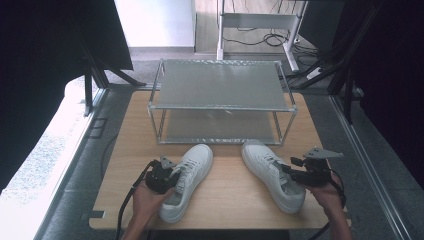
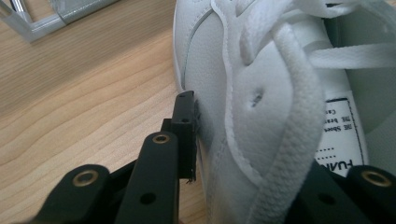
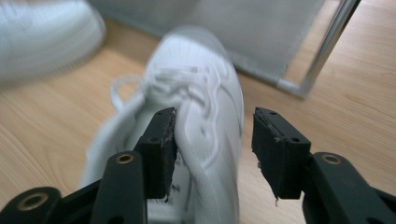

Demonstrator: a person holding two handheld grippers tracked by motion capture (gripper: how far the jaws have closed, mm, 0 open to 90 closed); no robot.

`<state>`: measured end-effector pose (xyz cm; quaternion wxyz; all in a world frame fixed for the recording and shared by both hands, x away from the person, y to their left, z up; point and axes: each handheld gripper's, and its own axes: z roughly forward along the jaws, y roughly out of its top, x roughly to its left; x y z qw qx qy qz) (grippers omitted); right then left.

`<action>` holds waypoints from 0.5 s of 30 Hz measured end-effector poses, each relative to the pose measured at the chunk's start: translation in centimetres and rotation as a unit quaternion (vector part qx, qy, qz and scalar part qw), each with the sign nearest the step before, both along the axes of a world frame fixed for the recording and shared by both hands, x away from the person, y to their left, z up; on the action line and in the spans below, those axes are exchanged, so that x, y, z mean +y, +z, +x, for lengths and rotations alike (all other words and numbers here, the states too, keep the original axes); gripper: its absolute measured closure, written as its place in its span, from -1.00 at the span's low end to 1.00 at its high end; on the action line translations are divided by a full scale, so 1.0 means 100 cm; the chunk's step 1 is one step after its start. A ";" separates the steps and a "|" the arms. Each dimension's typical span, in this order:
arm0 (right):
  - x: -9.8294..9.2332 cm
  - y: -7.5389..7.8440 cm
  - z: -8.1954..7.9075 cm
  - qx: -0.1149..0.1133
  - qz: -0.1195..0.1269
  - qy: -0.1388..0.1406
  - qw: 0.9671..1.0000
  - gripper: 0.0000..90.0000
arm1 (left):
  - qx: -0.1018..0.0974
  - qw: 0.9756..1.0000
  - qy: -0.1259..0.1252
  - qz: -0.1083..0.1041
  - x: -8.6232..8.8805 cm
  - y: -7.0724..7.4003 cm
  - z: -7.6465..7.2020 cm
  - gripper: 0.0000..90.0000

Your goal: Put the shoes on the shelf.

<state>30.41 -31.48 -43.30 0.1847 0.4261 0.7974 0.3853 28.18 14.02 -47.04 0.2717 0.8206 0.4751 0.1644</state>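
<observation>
Item: pair of white lace-up shoes on the wooden desk (image 1: 225, 200), in front of a two-tier metal rack (image 1: 220, 100).

Left shoe (image 1: 186, 181): lies on the desk's left half, toe towards the rack and tilted rightward, heel near the person's edge. Long axis runs roughly front to back, slightly diagonal.

Left hand-held gripper (image 1: 165, 176): sits at the outer flank of the left shoe, about mid-length. In the left gripper view one jaw lies flat against the leather side wall of the left shoe (image 2: 261, 93) while the other goes inside by the insole label; the collar wall stands between them. The jaws appear pinched on that wall. No earlier picture bears on it.

Right shoe (image 1: 272, 175): lies on the right half, toe towards the rack and angled leftward, so the two toes converge.

Right hand-held gripper (image 1: 300, 175): held at the heel-side opening of the right shoe. In the right gripper view the jaws stand spread, the right shoe (image 3: 196, 107) lying straight ahead along their line; the inner jaw is beside the collar, the outer one clear of it.

Judgement: each shoe is nearest its own-side hand; the right one is not yet gripped.
</observation>
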 end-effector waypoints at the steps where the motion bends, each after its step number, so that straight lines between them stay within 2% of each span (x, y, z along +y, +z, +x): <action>1: 0.002 -0.001 0.000 0.002 -0.014 0.003 1.000 0.13 | 0.000 1.000 0.002 0.000 0.000 0.000 0.000 0.67; 4: 0.008 -0.009 0.007 0.017 -0.034 0.003 0.999 0.16 | -0.001 1.000 0.004 0.001 -0.001 0.000 0.000 0.71; 6: 0.009 -0.011 0.009 0.019 -0.039 0.003 0.999 0.19 | 0.000 1.000 0.005 0.001 0.000 0.000 0.000 0.71; 7: 0.011 -0.015 0.011 0.022 -0.051 0.002 0.998 0.23 | 0.000 1.000 0.006 -0.002 0.000 0.000 0.000 0.72; 8: 0.014 -0.020 0.016 0.026 -0.083 -0.009 0.996 0.28 | 0.000 1.000 0.006 -0.004 0.001 0.000 0.000 0.72; 9: 0.014 -0.020 0.016 0.026 -0.083 -0.009 0.996 0.28 | 0.000 1.000 0.006 -0.006 0.001 0.000 0.000 0.72; 10: 0.014 -0.023 0.021 0.033 -0.093 -0.011 0.995 0.31 | -0.001 1.000 0.002 -0.006 0.002 0.000 0.000 0.72; 15: 0.013 -0.027 0.029 0.044 -0.095 0.004 0.994 0.38 | 0.000 1.000 0.003 -0.009 0.002 0.000 0.001 0.73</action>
